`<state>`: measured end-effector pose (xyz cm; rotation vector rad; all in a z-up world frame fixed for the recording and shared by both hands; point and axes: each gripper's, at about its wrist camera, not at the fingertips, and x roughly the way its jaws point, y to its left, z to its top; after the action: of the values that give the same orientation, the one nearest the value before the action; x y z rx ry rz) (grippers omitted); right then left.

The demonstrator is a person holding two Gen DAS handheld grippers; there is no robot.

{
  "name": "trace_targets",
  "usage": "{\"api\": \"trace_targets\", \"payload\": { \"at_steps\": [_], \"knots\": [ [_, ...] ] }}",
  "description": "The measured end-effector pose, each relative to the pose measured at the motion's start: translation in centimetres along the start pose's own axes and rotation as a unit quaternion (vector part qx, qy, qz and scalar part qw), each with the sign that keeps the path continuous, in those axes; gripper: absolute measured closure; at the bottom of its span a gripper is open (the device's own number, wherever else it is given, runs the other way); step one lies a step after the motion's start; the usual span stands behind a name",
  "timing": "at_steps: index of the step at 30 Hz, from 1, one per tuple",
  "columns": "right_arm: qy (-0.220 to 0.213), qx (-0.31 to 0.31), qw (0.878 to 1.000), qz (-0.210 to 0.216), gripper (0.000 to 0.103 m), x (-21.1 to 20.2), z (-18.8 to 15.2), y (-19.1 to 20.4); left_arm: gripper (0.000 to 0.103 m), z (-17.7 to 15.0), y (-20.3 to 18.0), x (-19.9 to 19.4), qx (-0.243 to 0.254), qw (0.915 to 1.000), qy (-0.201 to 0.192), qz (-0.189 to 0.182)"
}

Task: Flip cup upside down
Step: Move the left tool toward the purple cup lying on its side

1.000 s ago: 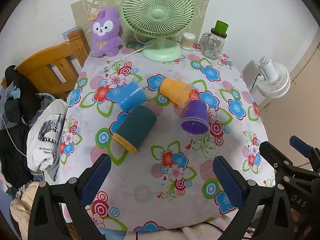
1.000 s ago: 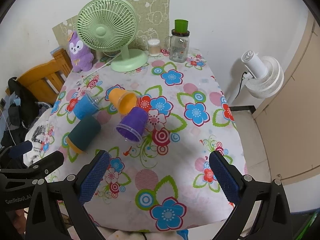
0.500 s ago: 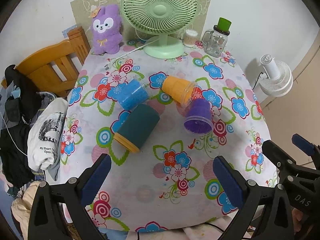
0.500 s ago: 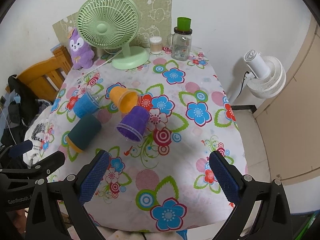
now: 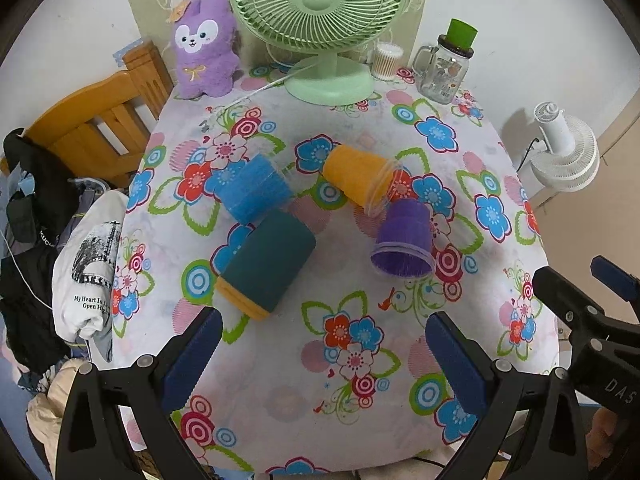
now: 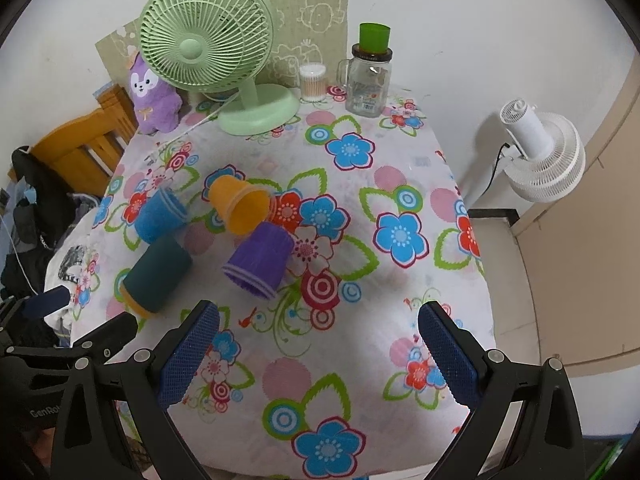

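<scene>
Over the near edge of the flowered tablecloth [image 5: 280, 364] hang both grippers, each with its blue pads spread wide and nothing between them. From its own camera the left gripper [image 5: 324, 356] touches no cup; the right gripper [image 6: 318, 354] is likewise empty, hovering above bare cloth. Seen from the left wrist, the right tool's black frame at the right edge carries the white letters "DAS"; seen from the right wrist, the left tool's frame at the lower left reads "GenRob", the rest cut off.

Four cups lie on their sides near the table's middle, well apart from both grippers: a dark teal cup [image 5: 268, 264] with an orange rim nearest, a blue cup [image 5: 254, 190] just beyond and touching it, an orange cup [image 5: 358, 182] to the right, and a purple cup [image 5: 404, 240] with its mouth toward the near edge, its base touching the orange cup's rim.

Left of the table, a white shirt [image 5: 86, 272] shows the print "My Heart Is" and "Open High".
</scene>
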<state>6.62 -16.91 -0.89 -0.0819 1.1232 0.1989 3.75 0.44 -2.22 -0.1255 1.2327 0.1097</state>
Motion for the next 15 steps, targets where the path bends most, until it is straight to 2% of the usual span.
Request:
{"api": "trace_targets", "payload": {
  "at_steps": [15],
  "knots": [
    [0.003, -0.012, 1.000, 0.003, 0.002, 3.0, 3.4, -1.6, 0.001, 3.2, -2.8, 3.2, 0.020, 0.9998, 0.007, -0.003]
  ]
}}
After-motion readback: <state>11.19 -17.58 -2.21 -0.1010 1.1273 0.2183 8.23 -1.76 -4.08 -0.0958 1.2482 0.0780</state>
